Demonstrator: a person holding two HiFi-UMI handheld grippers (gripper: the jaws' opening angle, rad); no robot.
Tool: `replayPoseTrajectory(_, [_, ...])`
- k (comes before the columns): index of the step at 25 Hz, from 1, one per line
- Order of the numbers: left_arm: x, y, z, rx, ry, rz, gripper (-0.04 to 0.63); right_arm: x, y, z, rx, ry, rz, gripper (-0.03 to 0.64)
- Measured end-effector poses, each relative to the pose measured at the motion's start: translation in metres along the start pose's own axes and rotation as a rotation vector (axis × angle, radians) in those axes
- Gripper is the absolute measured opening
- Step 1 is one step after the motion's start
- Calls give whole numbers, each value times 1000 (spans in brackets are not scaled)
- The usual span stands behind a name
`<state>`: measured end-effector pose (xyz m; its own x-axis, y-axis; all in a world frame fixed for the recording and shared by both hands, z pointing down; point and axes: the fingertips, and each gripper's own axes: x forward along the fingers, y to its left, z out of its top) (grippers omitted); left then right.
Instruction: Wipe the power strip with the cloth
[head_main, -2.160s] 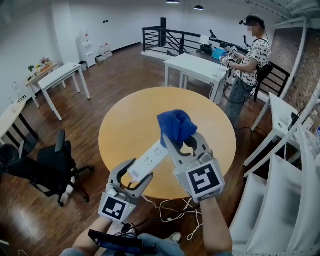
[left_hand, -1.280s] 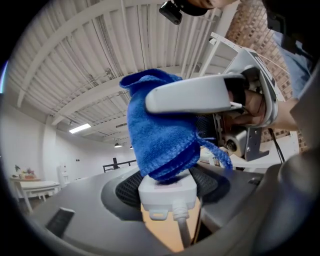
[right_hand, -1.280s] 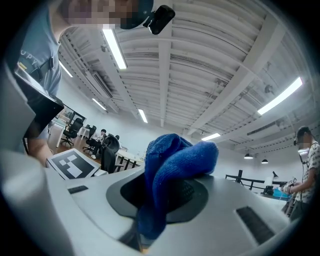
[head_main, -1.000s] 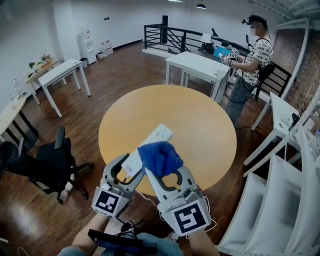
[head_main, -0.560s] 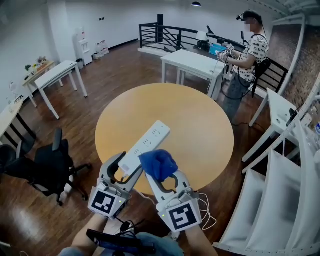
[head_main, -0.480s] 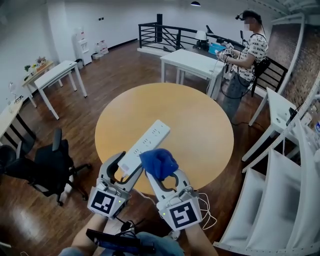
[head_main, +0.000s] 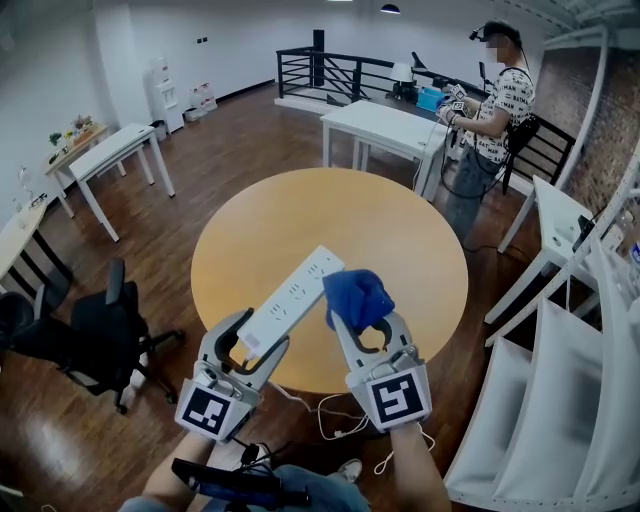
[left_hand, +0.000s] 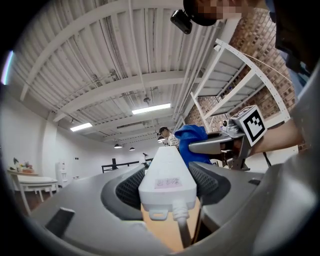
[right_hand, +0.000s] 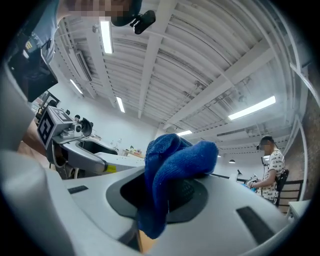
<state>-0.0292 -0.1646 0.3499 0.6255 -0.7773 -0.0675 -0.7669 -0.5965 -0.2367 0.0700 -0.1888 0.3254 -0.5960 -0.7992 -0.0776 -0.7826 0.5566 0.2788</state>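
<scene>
From the head view, my left gripper (head_main: 262, 335) had its jaws clamped on the cord end of the long white plastic power strip (head_main: 292, 300). Its long axis ran from lower left to upper right, free end pointing away from me over the round tan wooden counter (head_main: 380, 220). My right gripper (head_main: 365, 320) pinched the bunched blue cloth (head_main: 357, 293) just beside that far end. Dark wooden floor (head_main: 230, 150) surrounded the counter.

In the left gripper view, the strip ran straight ahead, the jaws pressing both its sides.

In the right gripper view, the cloth sat squeezed between my jaws, drooping below them.
</scene>
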Motion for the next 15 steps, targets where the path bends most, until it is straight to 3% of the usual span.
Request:
replayPoseTrajectory(9, [-3,-8,3,-5,-4,-19,279,2,-37,2,-29,2,-59,75])
replayPoseTrajectory(15, [-2,-6,5,4,-5,-17,279,2,-36,4,-41,0,-54,75])
